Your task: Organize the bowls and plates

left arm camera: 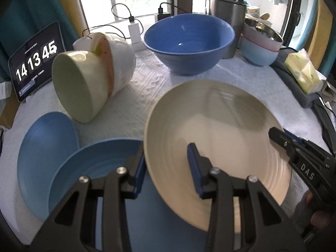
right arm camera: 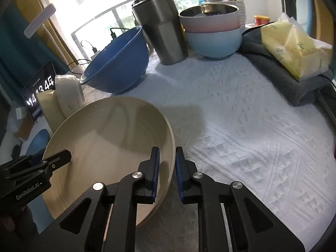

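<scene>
Left gripper [left arm camera: 168,163]: jaws spread, straddling near-left rim of cream plate [left arm camera: 220,142], one blue pad outside rim, other pad over plate's inner face; no visible clamping.
Right gripper [right arm camera: 167,168]: fingers astride opposite rim of same plate [right arm camera: 109,147], close to it on both sides; firm pinch or slight gap cannot be told. Also seen in left wrist view at plate's right edge [left arm camera: 279,136].
Cream plate: tilted, raised above white textured cloth [right arm camera: 241,126], between both grippers.
Blue plates [left arm camera: 46,153]: two, overlapping, on cloth to left of cream plate, nearer one partly under its rim.
Nested bowls [left arm camera: 92,79]: pale green, peach, white, lying on side, behind blue plates.
Large blue bowl [left arm camera: 189,44]: upright, far centre.
Steel tumbler [right arm camera: 161,27]: upright, just beside large bowl.
Stacked bowls [right arm camera: 212,31]: pink in light blue, metal-lined, right of tumbler.
Tissue pack [right arm camera: 294,48]: yellow, on grey towel [right arm camera: 279,77], far right.
Tablet clock [left arm camera: 35,61]: propped, far left.
</scene>
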`<move>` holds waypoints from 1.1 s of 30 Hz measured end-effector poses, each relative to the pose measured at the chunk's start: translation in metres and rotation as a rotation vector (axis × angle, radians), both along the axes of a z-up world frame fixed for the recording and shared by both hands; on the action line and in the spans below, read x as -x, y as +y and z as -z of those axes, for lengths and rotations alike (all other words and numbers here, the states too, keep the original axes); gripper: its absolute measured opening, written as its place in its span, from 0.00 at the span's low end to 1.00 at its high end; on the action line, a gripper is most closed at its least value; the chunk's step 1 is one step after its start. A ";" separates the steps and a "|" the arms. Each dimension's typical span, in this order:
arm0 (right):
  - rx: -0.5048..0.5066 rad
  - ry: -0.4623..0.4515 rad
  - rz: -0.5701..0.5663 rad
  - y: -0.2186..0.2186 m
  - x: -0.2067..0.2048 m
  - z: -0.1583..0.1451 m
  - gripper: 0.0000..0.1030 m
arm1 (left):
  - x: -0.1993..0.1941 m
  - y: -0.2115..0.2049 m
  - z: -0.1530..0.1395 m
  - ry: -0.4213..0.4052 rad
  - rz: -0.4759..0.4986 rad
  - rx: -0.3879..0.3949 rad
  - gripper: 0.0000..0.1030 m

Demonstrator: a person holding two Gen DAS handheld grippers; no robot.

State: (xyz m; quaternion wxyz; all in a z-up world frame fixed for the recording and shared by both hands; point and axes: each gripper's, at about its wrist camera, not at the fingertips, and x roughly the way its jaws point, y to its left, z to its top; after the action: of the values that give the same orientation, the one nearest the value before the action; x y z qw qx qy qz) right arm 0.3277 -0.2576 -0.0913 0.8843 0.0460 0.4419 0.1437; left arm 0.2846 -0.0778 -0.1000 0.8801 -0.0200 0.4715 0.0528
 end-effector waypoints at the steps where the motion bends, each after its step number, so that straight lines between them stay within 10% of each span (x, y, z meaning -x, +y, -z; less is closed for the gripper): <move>1: 0.003 -0.007 0.005 -0.001 0.004 -0.002 0.16 | 0.002 0.001 -0.001 -0.002 0.002 0.004 0.38; 33: 0.092 -0.104 -0.049 0.091 0.090 -0.036 0.16 | 0.103 0.089 -0.021 -0.116 -0.037 0.046 0.38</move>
State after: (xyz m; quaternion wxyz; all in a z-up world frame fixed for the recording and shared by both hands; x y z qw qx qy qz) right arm 0.2378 -0.1669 -0.0556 0.9034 -0.0130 0.4026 0.1471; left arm 0.1812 0.0115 -0.0790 0.9042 -0.0521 0.4201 0.0569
